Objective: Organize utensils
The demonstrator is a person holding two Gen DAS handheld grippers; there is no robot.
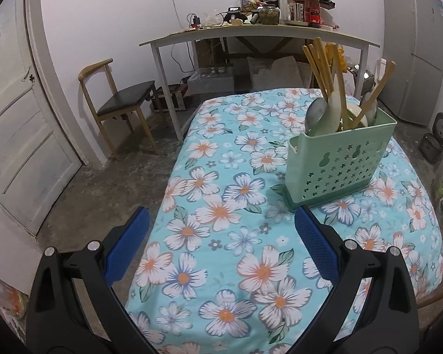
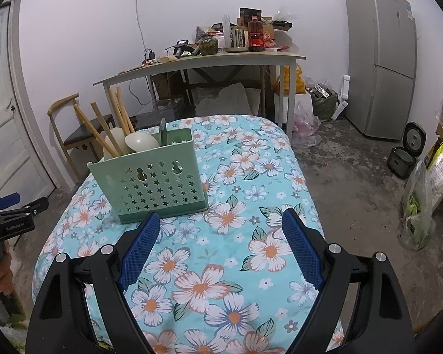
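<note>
Utensils (image 1: 333,94) upright in green caddy (image 1: 342,165)

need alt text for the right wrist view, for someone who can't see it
A green utensil holder with star-shaped holes stands on a floral tablecloth, holding wooden chopsticks and pale spoons. The right gripper is open and empty in the foreground, just short of the holder. Behind are a cluttered desk, a chair and a fridge.

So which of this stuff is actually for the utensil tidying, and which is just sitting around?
For the job:
green holder
chopsticks
spoons
both grippers, open and empty: left, right

Just lying about:
chair
cluttered desk
fridge
rice cooker
bags
</note>
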